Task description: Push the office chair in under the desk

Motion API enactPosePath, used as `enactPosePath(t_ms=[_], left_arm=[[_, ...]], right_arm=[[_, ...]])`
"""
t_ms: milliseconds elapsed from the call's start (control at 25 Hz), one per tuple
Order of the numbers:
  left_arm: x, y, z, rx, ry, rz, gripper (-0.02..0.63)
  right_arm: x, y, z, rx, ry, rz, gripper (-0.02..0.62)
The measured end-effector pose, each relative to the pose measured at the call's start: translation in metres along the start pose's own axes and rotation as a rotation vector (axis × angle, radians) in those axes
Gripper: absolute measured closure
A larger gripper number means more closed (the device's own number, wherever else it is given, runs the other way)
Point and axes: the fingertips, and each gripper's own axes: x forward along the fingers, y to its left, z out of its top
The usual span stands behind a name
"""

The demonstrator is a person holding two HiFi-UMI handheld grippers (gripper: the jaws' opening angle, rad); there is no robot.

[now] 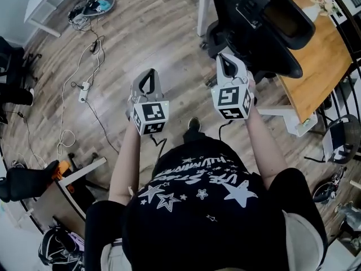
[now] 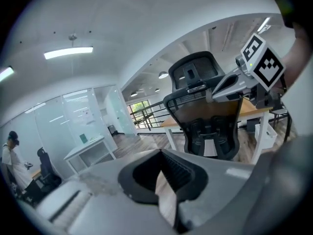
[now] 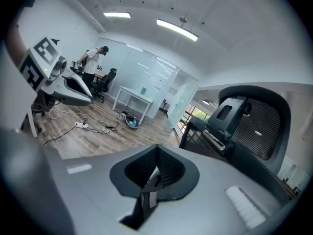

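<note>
1. Your black T-shirt (image 1: 203, 208) fills the bottom of the head view. White stars and a line of lettering run across it, but the print sits upside down and warped, so I would not trust any reading of it.
2. On your left gripper (image 1: 148, 78) the jaws lie closed flat against each other with nothing between them. It hangs over the bare wood floor (image 1: 141, 33), apart from the chair.
3. On your right gripper (image 1: 227, 61) the jaws are likewise together and empty. Its tip sits close to the back of the office chair (image 1: 256, 16); I cannot tell whether it touches.
4. That chair stands at the near edge of the desk (image 1: 316, 66) with its backrest toward you. The backrest hides how far the seat reaches under the wooden top: it may be only partly in, or as far as it goes.
5. Closed jaws probably suit this job, since a push needs a blunt tip and no grip. Both grippers are held out at backrest height.
6. Your marker cubes (image 1: 150, 117) carry black-and-white square patterns and no words. I can read no brand on the chair.
</note>
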Motion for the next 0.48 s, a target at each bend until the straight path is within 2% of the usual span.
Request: enactPosePath(t_ms=[200,480], left_arm=[[-0.051,0.002,-0.032,-0.055,0.034,0.026,0.604],[-0.136,-0.008,-0.059,-0.106,0.035,0.053,0.604]], right_arm=[[-0.024,0.031,0.006,0.005,-0.001,0.03,0.594],[-0.087,0.074,0.014,0.012,-0.03,0.029,0.594]])
